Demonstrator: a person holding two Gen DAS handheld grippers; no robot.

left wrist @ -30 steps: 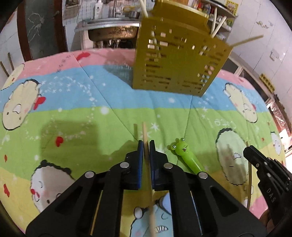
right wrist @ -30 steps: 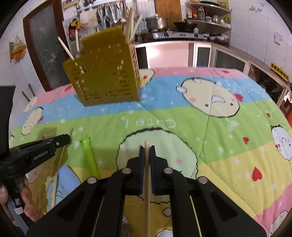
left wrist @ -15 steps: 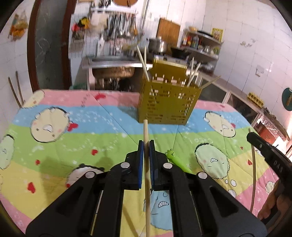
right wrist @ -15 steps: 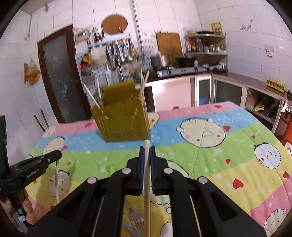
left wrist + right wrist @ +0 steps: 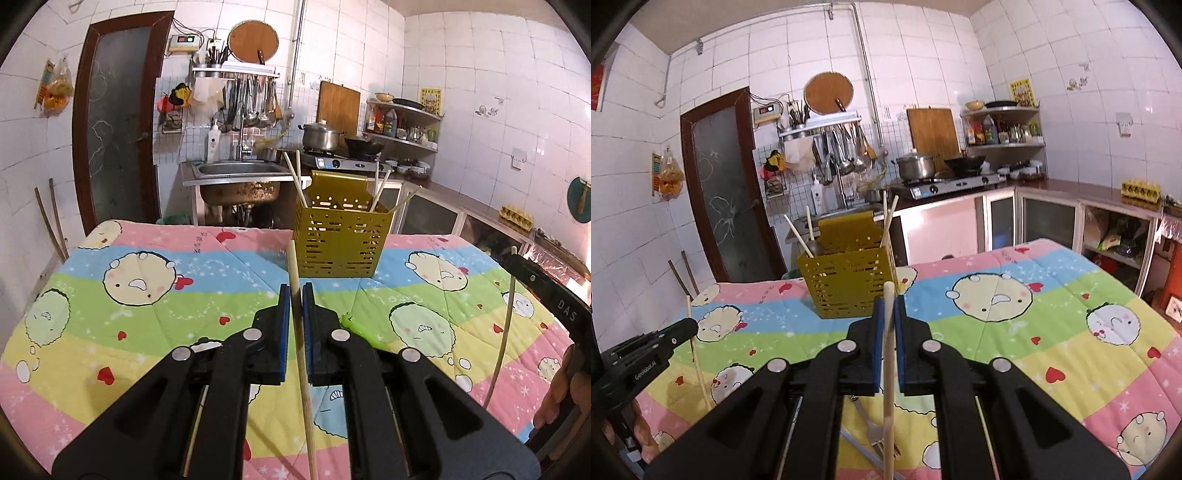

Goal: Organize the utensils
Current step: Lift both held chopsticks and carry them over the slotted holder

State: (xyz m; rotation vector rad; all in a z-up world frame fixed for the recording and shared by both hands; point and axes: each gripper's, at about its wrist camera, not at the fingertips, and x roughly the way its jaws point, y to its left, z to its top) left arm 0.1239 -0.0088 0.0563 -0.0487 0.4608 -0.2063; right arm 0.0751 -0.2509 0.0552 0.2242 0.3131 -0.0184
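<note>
Both claws loaded, one chopstick each, above the quilted table.

I see the left gripper (image 5: pixel 294 291) clamped narrow on a chopstick (image 5: pixel 300 332), the right gripper (image 5: pixel 889 306) likewise on another chopstick (image 5: pixel 888 354). Yellow utensil basket (image 5: pixel 338 243) stands far, centre; a fork (image 5: pixel 871 430) lies near.

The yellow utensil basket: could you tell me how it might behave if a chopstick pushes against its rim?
The yellow utensil basket looks light: thin, slotted walls. It stands tall on a soft quilt, so it may tip or slide.
</note>
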